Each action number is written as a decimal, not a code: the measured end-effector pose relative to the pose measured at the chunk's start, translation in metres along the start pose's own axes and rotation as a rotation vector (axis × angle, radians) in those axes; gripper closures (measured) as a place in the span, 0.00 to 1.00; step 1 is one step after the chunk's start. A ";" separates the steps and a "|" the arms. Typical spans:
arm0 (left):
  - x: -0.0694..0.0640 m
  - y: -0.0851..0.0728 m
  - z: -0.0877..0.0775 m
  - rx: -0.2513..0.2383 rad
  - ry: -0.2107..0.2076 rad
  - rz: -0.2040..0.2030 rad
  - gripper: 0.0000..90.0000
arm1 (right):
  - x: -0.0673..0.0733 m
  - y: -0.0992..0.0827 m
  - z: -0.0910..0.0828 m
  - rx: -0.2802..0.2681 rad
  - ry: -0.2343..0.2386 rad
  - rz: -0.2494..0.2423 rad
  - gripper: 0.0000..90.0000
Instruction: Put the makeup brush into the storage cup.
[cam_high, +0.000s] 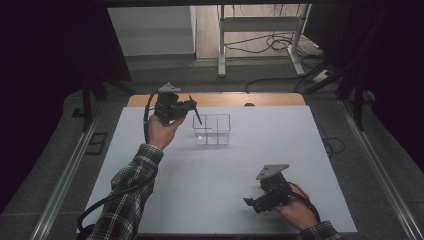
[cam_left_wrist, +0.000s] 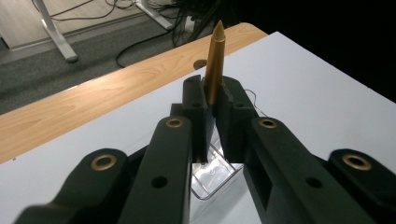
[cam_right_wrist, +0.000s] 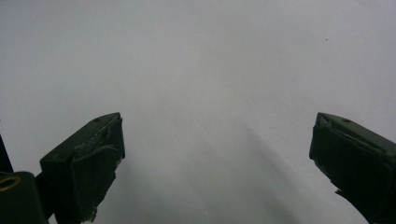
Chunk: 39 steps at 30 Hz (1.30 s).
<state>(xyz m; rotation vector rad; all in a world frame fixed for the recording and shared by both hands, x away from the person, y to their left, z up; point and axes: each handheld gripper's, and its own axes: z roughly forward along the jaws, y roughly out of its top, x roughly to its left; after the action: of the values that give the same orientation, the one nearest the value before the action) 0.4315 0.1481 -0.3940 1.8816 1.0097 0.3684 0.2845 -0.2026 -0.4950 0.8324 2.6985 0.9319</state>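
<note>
Resting low over the near part of the white tabletop (cam_high: 200, 200), well short of the clear box (cam_high: 212, 130) and off to its right, the right gripper (cam_high: 255, 204) is released; in the right gripper view its jaws stand wide apart with bare white surface between them; a hand (cam_high: 295, 212) holds it from the near edge. Farther on, just left of the clear box, the left gripper (cam_high: 191, 104) is clenched on a pen (cam_left_wrist: 215, 60); in the left gripper view the pen shows gold-brown and pointed, rising from between the closed jaws, and the box lies below them; in the high view the pen looks dark and slants down over the box's left rim; a plaid sleeve (cam_high: 127, 200) leads back from that hand. Beyond the box runs a strip of bare wood (cam_high: 220, 99).
</note>
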 end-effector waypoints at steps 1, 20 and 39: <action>0.000 0.000 0.001 0.002 0.000 0.000 0.92 | 0.000 0.000 0.000 0.000 0.000 0.000 0.04; 0.000 -0.009 0.016 0.028 0.004 0.002 0.92 | 0.000 0.000 -0.001 -0.007 0.002 0.007 0.04; 0.001 -0.019 0.030 0.072 0.001 0.002 0.92 | 0.000 0.000 0.000 -0.006 0.006 0.002 0.04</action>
<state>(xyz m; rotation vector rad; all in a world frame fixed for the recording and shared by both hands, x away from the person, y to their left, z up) 0.4412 0.1348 -0.4258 1.9473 1.0337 0.3388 0.2846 -0.2026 -0.4948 0.8326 2.6989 0.9442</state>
